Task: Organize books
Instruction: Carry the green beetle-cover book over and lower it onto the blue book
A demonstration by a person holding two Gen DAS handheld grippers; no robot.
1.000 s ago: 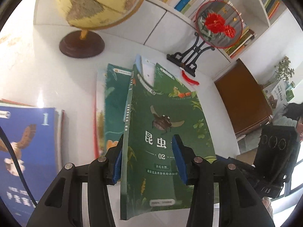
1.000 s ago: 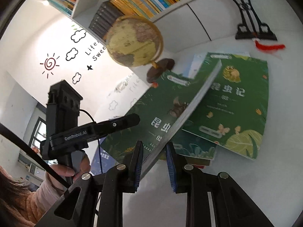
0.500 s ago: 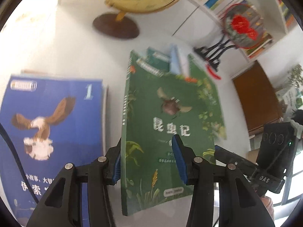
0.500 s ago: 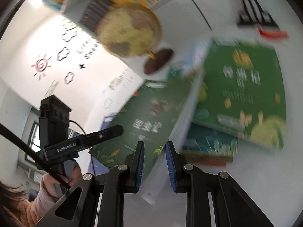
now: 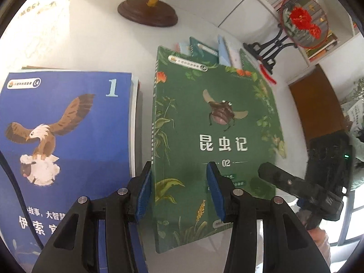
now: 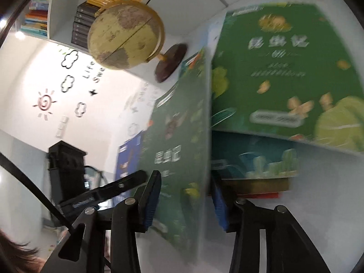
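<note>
A green insect book marked 02 [image 5: 216, 136] lies almost flat on the white table, just right of a blue eagle book [image 5: 68, 125]. My left gripper [image 5: 179, 195] is shut on its near end, one pad by the spine and one on the cover. In the right wrist view the same green book [image 6: 177, 147] is blurred, and its page edge sits between the jaws of my right gripper [image 6: 185, 202]. Those jaws are opening and their pads stand off the book. Its far end overlaps a small pile of books [image 5: 204, 50].
A globe [image 5: 147, 16] on a dark wooden base stands behind the books. A round fan ornament [image 5: 302, 20] on a black stand is at the back right, before shelves of books. Another green book [image 6: 284, 68] tops a stack over a teal one [image 6: 250, 159].
The green book has come down from a steep tilt to nearly flat beside the blue book. Both grippers sank with it. The right jaws have spread apart.
</note>
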